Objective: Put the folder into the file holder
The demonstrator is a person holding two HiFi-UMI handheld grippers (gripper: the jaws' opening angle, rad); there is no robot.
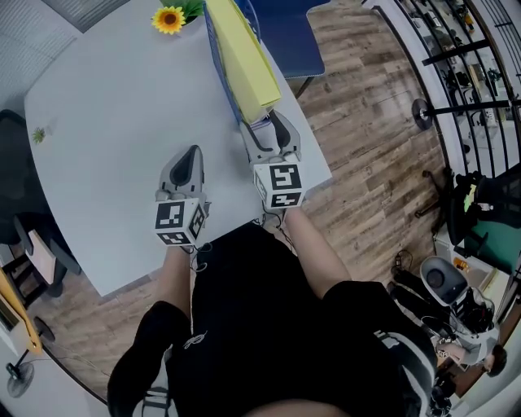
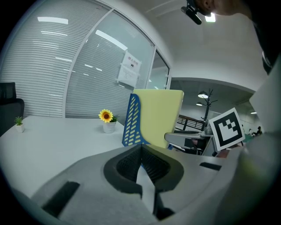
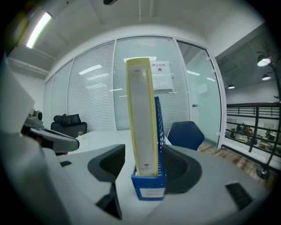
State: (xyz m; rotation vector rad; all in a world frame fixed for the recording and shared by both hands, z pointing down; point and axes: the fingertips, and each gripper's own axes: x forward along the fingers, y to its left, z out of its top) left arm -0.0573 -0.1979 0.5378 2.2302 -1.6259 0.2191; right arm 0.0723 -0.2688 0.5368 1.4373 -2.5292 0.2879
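Observation:
A yellow folder [image 1: 244,57] stands upright in the blue mesh file holder [image 1: 215,57] on the white table [image 1: 114,122]. My right gripper [image 1: 271,126] is open at the holder's near end. In the right gripper view its jaws stand wide on either side of the folder [image 3: 142,127] and the holder's base [image 3: 149,186], with a gap at each pad. My left gripper [image 1: 190,159] is shut on nothing and hovers over the table to the left of the holder. The left gripper view shows its pads meeting, with the folder [image 2: 160,116] and holder [image 2: 131,121] beyond.
A potted sunflower [image 1: 169,18] stands at the far end of the table, beside the holder. A tiny plant [image 1: 38,134] sits near the left edge. A blue chair [image 1: 285,32] is beyond the holder, a black chair [image 1: 12,163] at the left. The table's near edge lies just below both grippers.

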